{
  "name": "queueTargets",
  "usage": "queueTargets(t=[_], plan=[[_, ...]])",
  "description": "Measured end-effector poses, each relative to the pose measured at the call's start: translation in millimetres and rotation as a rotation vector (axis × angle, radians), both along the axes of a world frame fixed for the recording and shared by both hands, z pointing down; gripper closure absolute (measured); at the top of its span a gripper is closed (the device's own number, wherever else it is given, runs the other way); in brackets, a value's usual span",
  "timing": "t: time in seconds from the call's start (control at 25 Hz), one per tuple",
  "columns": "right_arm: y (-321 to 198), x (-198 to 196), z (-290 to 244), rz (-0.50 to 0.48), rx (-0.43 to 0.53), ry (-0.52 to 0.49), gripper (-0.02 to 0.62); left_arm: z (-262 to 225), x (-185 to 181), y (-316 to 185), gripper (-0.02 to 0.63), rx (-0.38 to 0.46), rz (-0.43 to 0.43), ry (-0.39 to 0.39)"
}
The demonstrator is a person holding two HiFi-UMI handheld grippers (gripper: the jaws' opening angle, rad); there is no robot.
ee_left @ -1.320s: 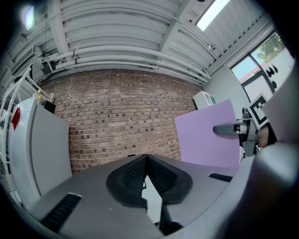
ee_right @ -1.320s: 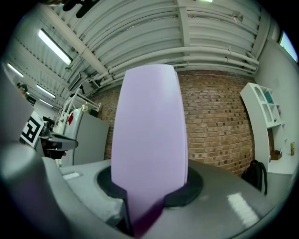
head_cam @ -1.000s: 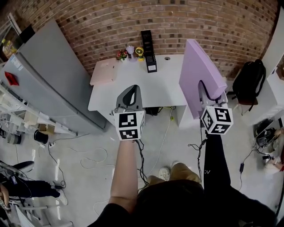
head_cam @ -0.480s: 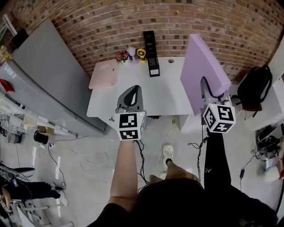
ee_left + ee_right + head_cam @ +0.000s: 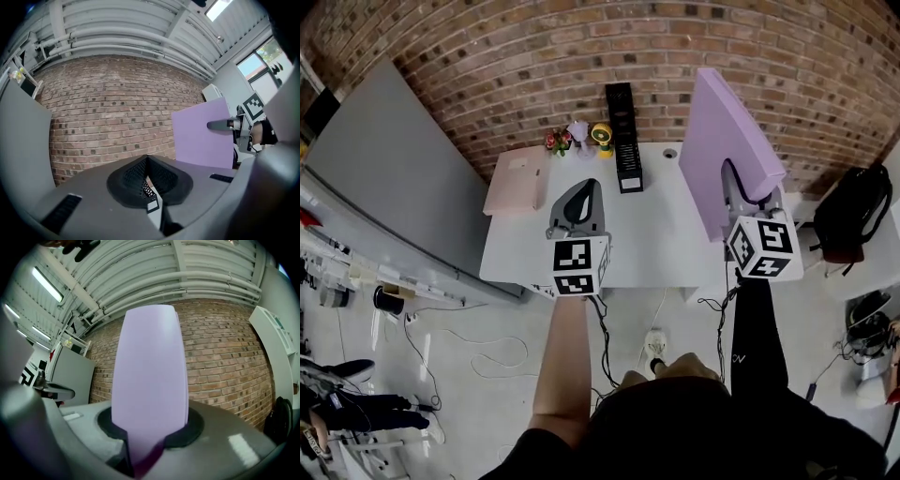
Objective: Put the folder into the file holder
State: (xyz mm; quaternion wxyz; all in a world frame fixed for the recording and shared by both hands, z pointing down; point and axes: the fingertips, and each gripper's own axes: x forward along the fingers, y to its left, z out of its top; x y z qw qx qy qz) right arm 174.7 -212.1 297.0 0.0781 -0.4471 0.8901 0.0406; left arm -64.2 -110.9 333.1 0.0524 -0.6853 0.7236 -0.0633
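Right gripper point(image 5: 742, 187): clamps the upright purple folder point(image 5: 724, 122)
Left gripper point(image 5: 577, 193): jaws together, empty
File holder point(image 5: 623, 141): far edge of table point(image 5: 661, 239)

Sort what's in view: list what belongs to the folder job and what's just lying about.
Job in hand:
purple folder, clamped in the right gripper
black file holder, on the white desk

Lying about:
flat pink item
small ornaments
black backpack
left gripper, shut and empty
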Motion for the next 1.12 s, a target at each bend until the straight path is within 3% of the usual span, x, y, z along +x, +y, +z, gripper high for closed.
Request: queueTargets(t=[0.44,0.84,1.12], plan=[[-91,-41,16,-0.021,-0.039,-0.008,0.451,7,-34,-82,0.598,-0.021,-0.036,-0.029],[-112,-78,3,-0.039,-0.033,-0.017,0.451,10,-68,-120,0.598,-0.030,-0.028,-0.004],[-122,-119,-10,0.007,-0.021,-0.028,0.451,21,-101,-156,0.598,-0.046,0.051,0.006]])
